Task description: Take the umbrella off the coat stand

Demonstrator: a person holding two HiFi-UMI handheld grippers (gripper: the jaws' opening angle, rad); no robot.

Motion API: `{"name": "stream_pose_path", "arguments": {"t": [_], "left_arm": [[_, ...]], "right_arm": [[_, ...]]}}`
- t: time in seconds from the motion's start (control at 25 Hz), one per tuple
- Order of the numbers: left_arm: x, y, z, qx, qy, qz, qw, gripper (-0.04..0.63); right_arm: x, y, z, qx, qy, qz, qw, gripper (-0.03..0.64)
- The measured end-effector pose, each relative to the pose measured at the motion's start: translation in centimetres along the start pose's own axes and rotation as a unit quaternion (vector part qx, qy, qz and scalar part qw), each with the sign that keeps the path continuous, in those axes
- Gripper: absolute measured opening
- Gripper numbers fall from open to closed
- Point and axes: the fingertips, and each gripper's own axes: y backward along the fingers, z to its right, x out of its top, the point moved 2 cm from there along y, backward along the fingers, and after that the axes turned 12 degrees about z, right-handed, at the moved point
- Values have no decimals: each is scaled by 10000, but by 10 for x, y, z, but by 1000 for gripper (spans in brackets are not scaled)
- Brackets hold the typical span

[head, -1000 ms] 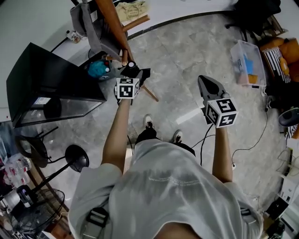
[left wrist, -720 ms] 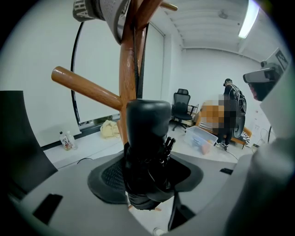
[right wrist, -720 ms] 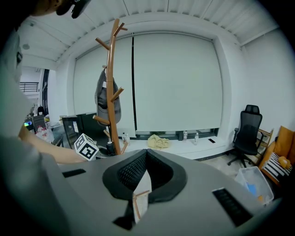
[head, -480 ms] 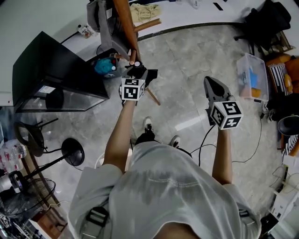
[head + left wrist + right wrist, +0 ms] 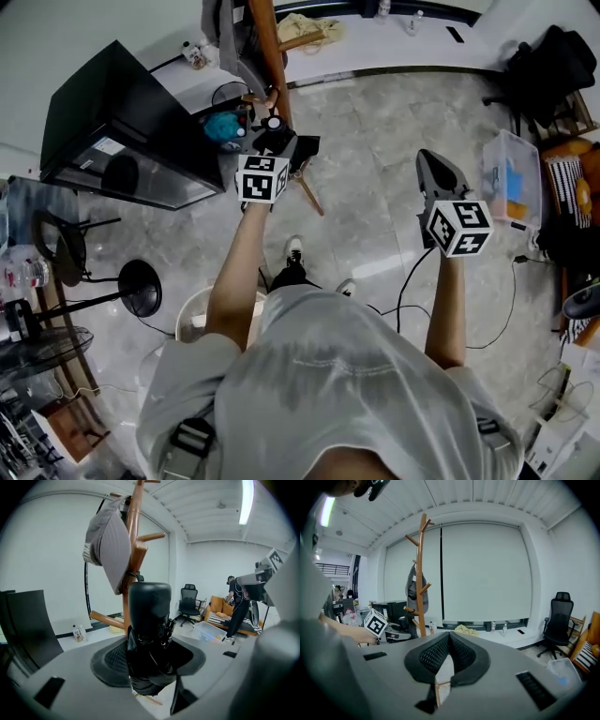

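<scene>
A black folded umbrella (image 5: 150, 616) stands upright between the jaws of my left gripper (image 5: 150, 665), which is shut on its lower part. In the head view the umbrella (image 5: 274, 134) sits just ahead of the left gripper (image 5: 281, 145), close to the pole of the wooden coat stand (image 5: 265, 47). The coat stand (image 5: 132, 541) rises right behind the umbrella, with a grey bag (image 5: 110, 545) hanging from a peg. My right gripper (image 5: 433, 169) hovers apart to the right, shut and holding nothing; from there the coat stand (image 5: 420, 583) shows at the left.
A black monitor (image 5: 122, 131) stands left of the stand, with a teal object (image 5: 223, 127) beside it. A clear plastic bin (image 5: 511, 173) lies on the floor at right. An office chair (image 5: 555, 616) is by the window. A person (image 5: 236, 606) stands far off.
My left gripper has risen beside the stand's pole with the umbrella in it. The right gripper has come up a little.
</scene>
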Motion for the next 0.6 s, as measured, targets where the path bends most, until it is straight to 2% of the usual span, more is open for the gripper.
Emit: {"name": "stream_pose_path", "arguments": {"t": [0.6], "left_arm": [[89,107,42,439,-346,896,9944,230]], "right_arm": [[41,37,7,406,204,605,9971,21]]}}
